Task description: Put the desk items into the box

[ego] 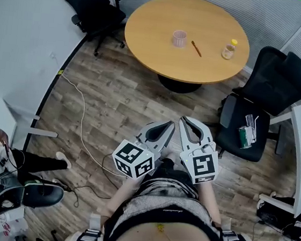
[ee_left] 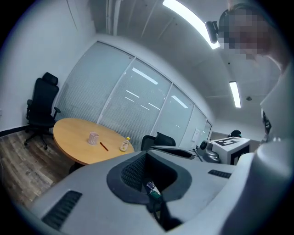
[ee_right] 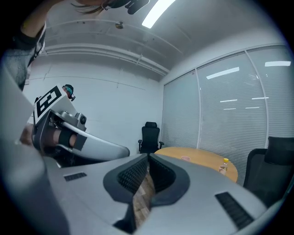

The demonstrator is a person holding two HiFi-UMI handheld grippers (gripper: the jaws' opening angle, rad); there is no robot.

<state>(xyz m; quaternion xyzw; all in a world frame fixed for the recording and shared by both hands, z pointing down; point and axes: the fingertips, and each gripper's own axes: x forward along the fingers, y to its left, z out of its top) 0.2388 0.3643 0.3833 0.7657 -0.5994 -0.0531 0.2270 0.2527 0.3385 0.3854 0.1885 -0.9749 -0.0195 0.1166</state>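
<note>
The desk items all lie on the round counter (ego: 150, 31): a pink cup (ego: 179, 38) near its middle, a pencil (ego: 196, 48) just beside the cup, and a small yellow-capped bottle (ego: 229, 49) towards the counter's edge. None of them has been lifted. No box shows in any view, so where they must go cannot be told. By my reading the task has not begun, and all of it is left.

Both claws are well apart from the counter, held close to the person's body over the wooden floor (ego: 114, 102). The left claw (ego: 170, 126) is clenched on nothing, with only a sliver of the room showing between its pads. The right claw (ego: 184, 121) is likewise clenched and empty.

A black chair (ego: 246, 131) stands near the counter, with some white and green things on its seat. What they are cannot be made out.
</note>
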